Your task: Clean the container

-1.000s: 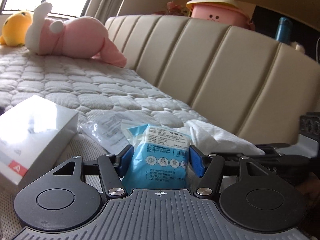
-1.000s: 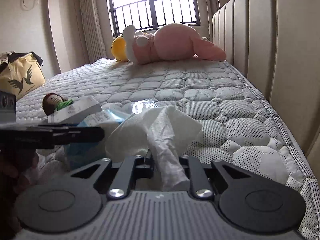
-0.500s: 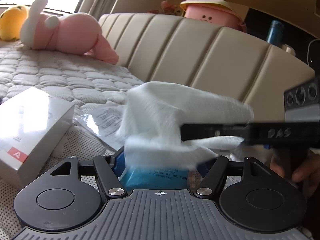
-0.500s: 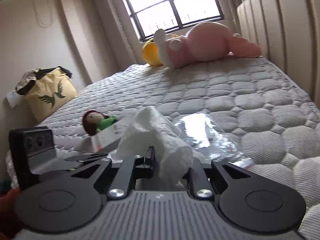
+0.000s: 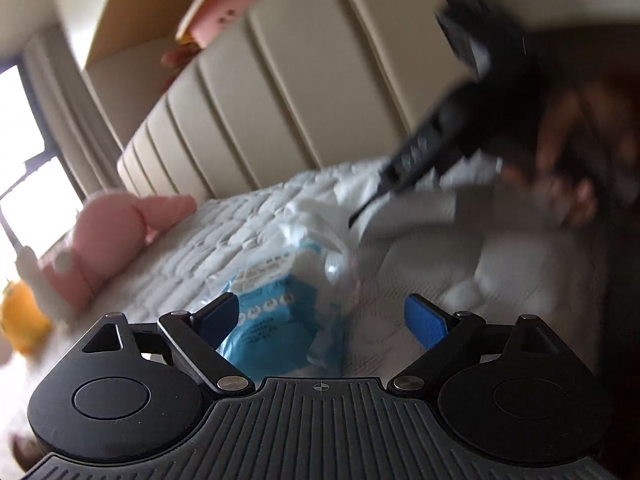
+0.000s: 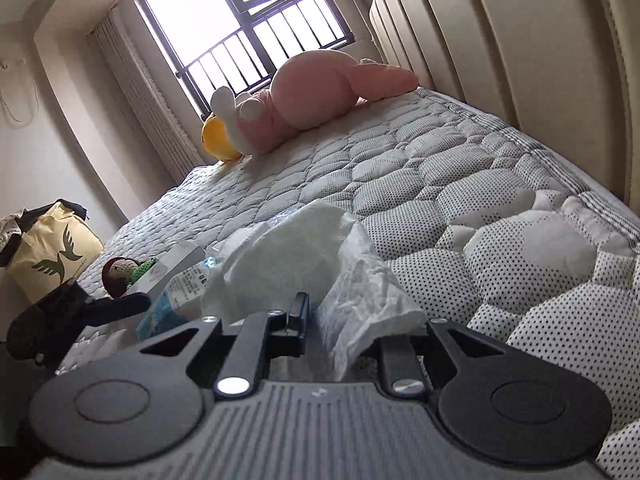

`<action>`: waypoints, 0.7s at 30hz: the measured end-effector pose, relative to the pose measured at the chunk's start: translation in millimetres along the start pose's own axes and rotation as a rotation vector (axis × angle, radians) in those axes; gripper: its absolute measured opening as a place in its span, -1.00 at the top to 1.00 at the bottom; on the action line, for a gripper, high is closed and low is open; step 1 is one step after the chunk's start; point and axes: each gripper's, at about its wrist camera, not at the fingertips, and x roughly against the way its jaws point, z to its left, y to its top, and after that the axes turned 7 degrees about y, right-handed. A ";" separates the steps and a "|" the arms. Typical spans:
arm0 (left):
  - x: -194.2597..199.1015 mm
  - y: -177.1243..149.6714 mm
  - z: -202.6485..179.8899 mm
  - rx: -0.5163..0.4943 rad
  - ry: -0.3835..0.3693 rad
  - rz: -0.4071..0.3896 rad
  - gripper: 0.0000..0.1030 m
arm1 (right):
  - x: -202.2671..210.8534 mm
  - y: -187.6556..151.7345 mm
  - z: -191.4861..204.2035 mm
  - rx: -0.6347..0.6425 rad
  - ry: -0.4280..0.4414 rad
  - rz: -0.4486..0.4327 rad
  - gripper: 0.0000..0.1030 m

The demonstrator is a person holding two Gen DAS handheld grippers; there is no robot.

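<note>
left gripper (image 5: 326, 316) jaws wide, blue packet (image 5: 276, 332) loose on the bed (image 6: 460, 184) between them; right gripper (image 6: 344, 320) jaws look spread around the tissue (image 6: 288, 264), which could slip off

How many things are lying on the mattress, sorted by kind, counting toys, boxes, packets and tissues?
Soft toys: 3, the pink plush, the yellow plush, the small crochet doll
Boxes: 1, the white box
Packets: 1, the blue packet
Tissues: 1, the white tissue
Total: 6
</note>
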 end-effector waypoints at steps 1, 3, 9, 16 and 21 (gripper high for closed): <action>-6.1 -1.1 -2.6 -0.024 0.009 0.000 -0.84 | 0.3 -1.7 0.9 0.001 0.005 0.000 0.62; -16.1 -2.0 0.1 -0.025 0.005 -0.008 -0.84 | 3.9 -3.0 1.0 0.007 0.004 -0.009 0.60; -42.3 -28.1 71.3 0.520 -0.106 0.065 -0.38 | 19.5 -1.5 -6.6 -0.034 -0.009 -0.059 0.60; -52.4 -89.9 141.8 1.333 -0.403 0.084 -0.27 | 25.9 6.4 5.5 -0.030 -0.002 -0.105 0.60; -53.6 -121.8 134.4 1.521 -0.495 0.081 -0.23 | 24.0 17.8 33.7 0.013 0.070 -0.120 0.62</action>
